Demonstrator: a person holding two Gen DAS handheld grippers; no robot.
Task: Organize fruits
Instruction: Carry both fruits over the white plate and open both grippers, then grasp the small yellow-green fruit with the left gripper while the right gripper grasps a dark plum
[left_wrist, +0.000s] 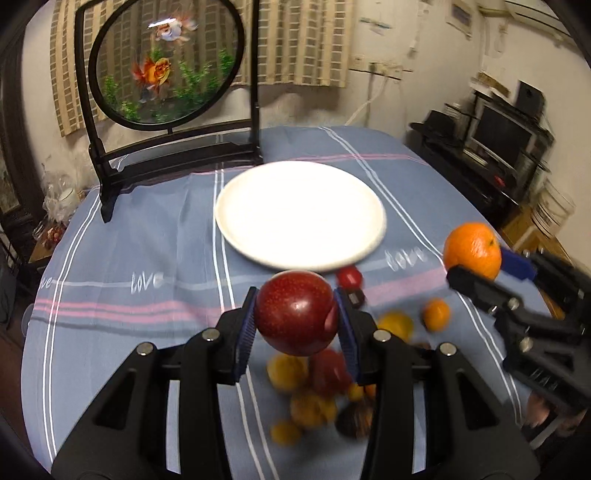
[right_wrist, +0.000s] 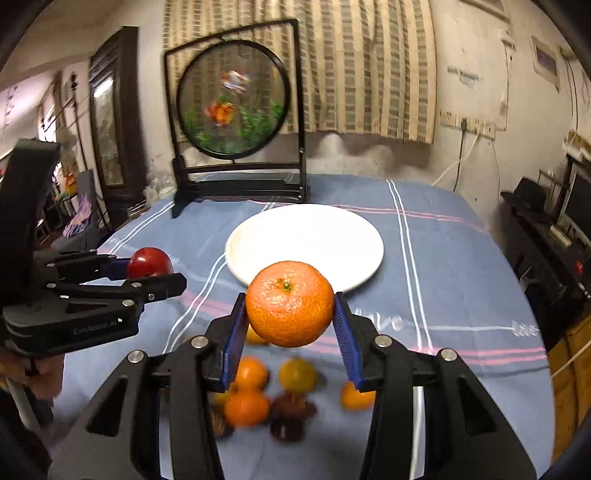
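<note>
My left gripper (left_wrist: 295, 295) is shut on a dark red apple (left_wrist: 295, 314), lifted above the blue striped tablecloth (left_wrist: 129, 332). My right gripper (right_wrist: 290, 299) is shut on a large orange (right_wrist: 290, 304), also in the air, stem end up. Each gripper shows in the other's view: the right one (left_wrist: 484, 266) with the orange (left_wrist: 472, 247), the left one (right_wrist: 151, 273) with the apple (right_wrist: 149, 262). An empty white plate (left_wrist: 299, 214) (right_wrist: 304, 240) lies just beyond both fruits. Several small loose fruits (left_wrist: 314, 387) (right_wrist: 251, 402), orange, yellow, red and dark, lie blurred on the cloth under the grippers.
A round goldfish screen in a black stand (left_wrist: 166, 62) (right_wrist: 232, 99) rises at the back of the table behind the plate. A dark cabinet with a screen (left_wrist: 498, 147) stands off the table's right side. A hand (right_wrist: 44, 376) holds the left gripper.
</note>
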